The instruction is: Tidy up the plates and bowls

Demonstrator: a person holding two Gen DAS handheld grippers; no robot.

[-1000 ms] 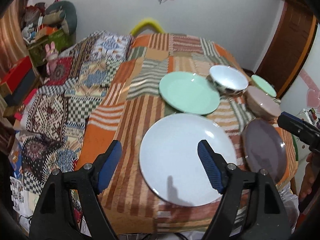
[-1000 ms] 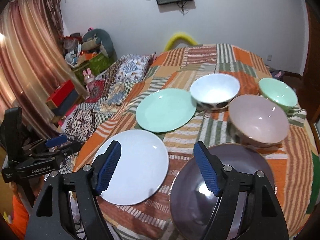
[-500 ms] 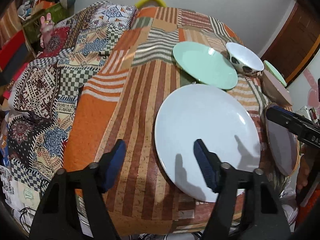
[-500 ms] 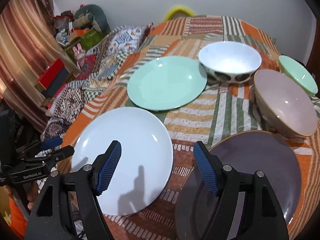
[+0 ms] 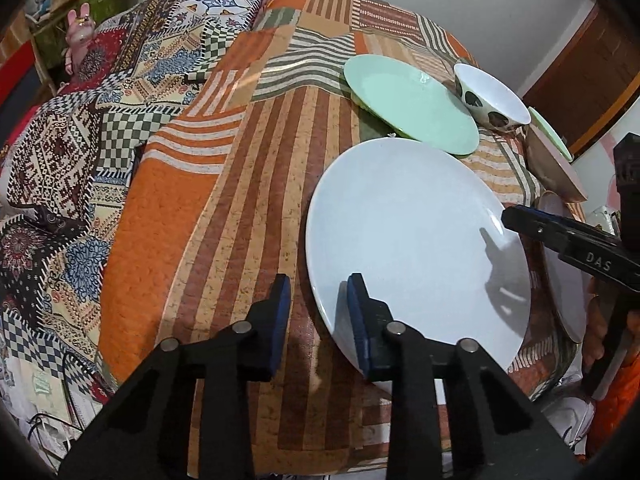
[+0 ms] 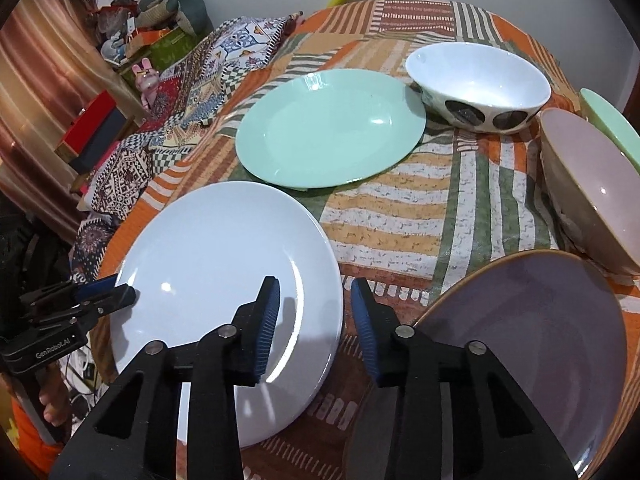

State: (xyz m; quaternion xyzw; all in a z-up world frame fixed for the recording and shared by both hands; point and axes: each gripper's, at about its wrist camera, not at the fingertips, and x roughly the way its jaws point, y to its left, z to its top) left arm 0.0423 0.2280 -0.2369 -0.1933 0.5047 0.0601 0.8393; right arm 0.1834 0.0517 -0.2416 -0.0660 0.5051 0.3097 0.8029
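A large white plate [image 5: 416, 236] lies on the striped tablecloth near the front edge; it also shows in the right wrist view [image 6: 224, 280]. My left gripper [image 5: 316, 312] is open, its jaws straddling the plate's left rim. My right gripper [image 6: 314, 320] is open, its jaws straddling the plate's right rim. A mint green plate [image 6: 332, 128] lies behind it. A purple plate [image 6: 532, 344] lies at the right. A white spotted bowl [image 6: 480, 88], a pink bowl [image 6: 592, 184] and a green bowl [image 6: 612, 124] stand at the back right.
The round table [image 5: 248, 184] has a patchwork orange striped cloth. A patterned blanket [image 5: 80, 120] covers furniture to the left. Toys and boxes [image 6: 152, 40] are stacked by the wall at the far left.
Both grippers have moved down and in toward the white plate. Their jaws have narrowed from wide open and now sit at opposite rims of the plate.
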